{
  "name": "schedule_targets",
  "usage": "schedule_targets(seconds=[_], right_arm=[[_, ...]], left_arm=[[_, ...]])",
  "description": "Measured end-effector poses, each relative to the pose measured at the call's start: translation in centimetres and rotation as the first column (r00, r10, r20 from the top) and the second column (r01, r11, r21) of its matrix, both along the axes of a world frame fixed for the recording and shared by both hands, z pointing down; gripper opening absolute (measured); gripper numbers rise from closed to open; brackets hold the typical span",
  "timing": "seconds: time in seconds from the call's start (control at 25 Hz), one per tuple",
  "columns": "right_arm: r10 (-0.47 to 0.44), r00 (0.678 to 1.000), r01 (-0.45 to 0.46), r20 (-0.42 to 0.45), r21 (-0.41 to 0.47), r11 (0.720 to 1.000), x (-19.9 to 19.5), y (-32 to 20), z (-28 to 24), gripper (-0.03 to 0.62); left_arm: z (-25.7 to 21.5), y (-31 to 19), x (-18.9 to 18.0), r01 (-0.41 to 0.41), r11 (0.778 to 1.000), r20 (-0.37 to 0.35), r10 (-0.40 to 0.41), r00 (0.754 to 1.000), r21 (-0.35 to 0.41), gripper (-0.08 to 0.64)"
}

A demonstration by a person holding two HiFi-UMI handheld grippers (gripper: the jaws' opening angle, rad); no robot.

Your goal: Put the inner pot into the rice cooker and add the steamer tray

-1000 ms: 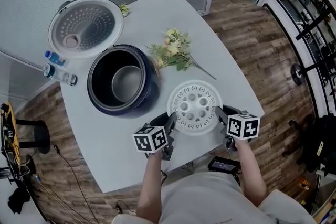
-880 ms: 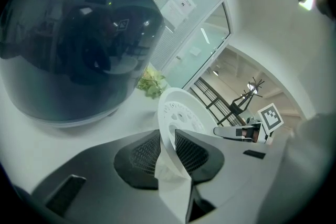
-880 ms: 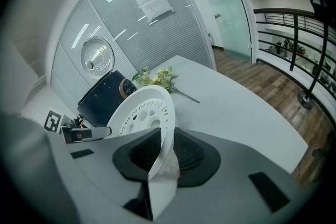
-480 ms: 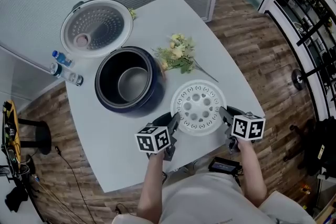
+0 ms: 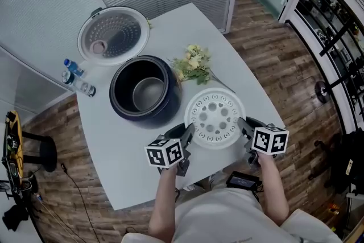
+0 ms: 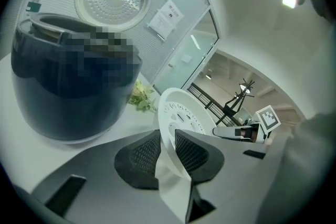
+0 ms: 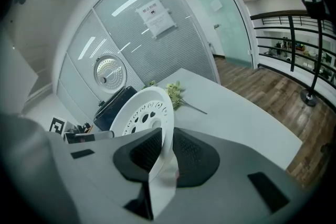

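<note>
The white perforated steamer tray (image 5: 215, 118) hangs above the white table (image 5: 131, 151), held at both sides. My left gripper (image 5: 187, 134) is shut on its left rim tab, and my right gripper (image 5: 243, 124) is shut on its right rim tab. In the left gripper view the steamer tray (image 6: 181, 118) stands edge-on between the dark pads (image 6: 140, 157). The right gripper view shows the steamer tray (image 7: 144, 113) likewise clamped. The dark blue rice cooker (image 5: 145, 94) stands open to the tray's left, its metal inner pot (image 5: 148, 94) inside, its lid (image 5: 114, 36) raised behind.
A bunch of yellow-white flowers (image 5: 193, 65) lies between the cooker and the tray. Two small bottles (image 5: 77, 79) lie at the table's left edge. Glass partitions stand behind the table; wooden floor surrounds it. A dark device (image 5: 242, 180) sits below the near edge.
Both grippers have lifted the steamer tray off the table. The head view has shifted, so the cooker and table sit further right in the picture.
</note>
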State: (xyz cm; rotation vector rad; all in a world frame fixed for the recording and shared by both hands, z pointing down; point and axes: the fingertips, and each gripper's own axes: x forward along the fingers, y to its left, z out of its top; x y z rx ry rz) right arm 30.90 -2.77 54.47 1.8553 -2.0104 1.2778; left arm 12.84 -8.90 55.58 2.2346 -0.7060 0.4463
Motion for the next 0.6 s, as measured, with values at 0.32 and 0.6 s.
schedule_targets(seconds=[0.32, 0.6], right_arm=[[0.0, 1.0, 0.0, 0.007, 0.048, 0.999, -0.8, 0.2, -2.5, 0.077], [-0.017, 1.0, 0.017, 0.005, 0.091, 0.996, -1.8, 0.5, -4.7, 0.076]], left_arm=[[-2.6, 0.3, -0.9, 0.01, 0.999, -0.022, -0.009, 1.0, 0.039, 0.086], [-4.7, 0.8, -2.0, 0.034, 0.997, -0.045, -0.031, 0.999, 0.071, 0.084]])
